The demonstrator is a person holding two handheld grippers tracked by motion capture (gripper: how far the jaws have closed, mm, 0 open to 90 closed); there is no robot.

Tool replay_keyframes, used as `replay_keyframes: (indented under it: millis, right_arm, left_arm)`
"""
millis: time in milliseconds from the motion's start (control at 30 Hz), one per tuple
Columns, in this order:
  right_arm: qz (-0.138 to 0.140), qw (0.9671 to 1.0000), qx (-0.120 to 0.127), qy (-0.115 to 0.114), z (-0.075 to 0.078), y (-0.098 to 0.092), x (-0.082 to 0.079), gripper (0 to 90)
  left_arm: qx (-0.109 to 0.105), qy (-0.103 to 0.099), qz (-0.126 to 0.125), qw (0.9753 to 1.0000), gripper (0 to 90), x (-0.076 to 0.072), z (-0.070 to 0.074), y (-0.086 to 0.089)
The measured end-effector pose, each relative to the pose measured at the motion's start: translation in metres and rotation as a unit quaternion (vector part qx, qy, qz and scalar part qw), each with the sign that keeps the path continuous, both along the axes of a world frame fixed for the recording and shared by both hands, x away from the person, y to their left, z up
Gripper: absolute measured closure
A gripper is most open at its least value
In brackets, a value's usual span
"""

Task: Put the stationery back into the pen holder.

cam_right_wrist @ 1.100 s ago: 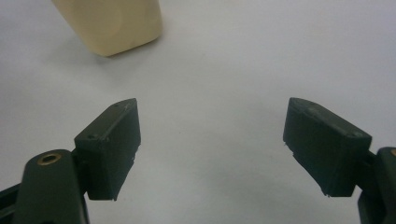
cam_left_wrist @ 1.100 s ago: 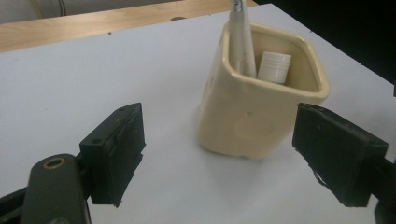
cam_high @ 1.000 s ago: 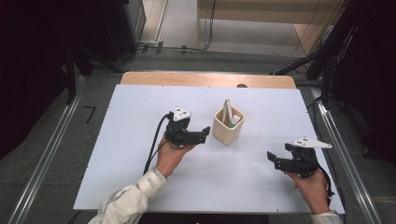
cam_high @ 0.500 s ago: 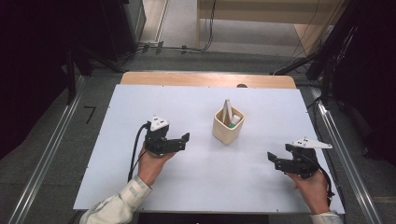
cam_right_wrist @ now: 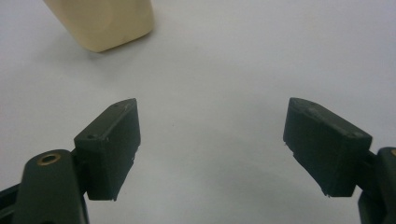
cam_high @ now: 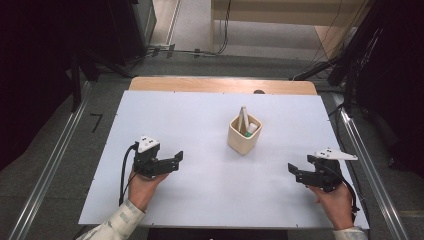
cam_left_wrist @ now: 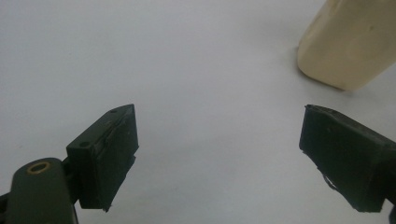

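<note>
You are holding both claws released and empty: the cup [cam_high: 244, 134] is standing far right of your left claw [cam_high: 176, 159], far left of your right claw [cam_high: 292, 171], well apart from each.

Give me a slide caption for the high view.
Two open grippers, left and right, flank a cream holder of pens on a white table.

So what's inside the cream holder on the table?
In the cream holder, a pale pen-like stick leans upright, beside a white item with a green part. Their lower ends and the holder's bottom are hidden by its walls.
</note>
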State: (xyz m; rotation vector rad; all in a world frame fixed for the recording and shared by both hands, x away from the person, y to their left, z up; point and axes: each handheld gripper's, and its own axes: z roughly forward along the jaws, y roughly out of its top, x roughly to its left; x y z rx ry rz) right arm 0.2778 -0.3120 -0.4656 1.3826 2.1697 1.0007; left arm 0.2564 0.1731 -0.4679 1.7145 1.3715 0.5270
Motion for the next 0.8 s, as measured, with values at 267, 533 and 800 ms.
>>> replay_keyframes:
  millis: [267,533,800]
  right_arm:
    - [-0.014,0.9999,0.004,0.002,-0.002,-0.010,-0.003,17.3]
    - [-0.026,0.9996,0.007,0.003,-0.003,-0.018,-0.007,17.3]
    - [-0.032,0.9995,0.009,0.003,-0.003,-0.019,-0.008,17.3]
  left_arm:
    - [-0.001,0.006,0.022,0.9997,12.2,-0.015,-0.006,0.020]
    - [-0.001,0.007,0.052,0.9986,12.1,-0.027,-0.010,0.041]
    - [0.002,0.010,0.071,0.9974,11.3,-0.033,-0.014,0.055]
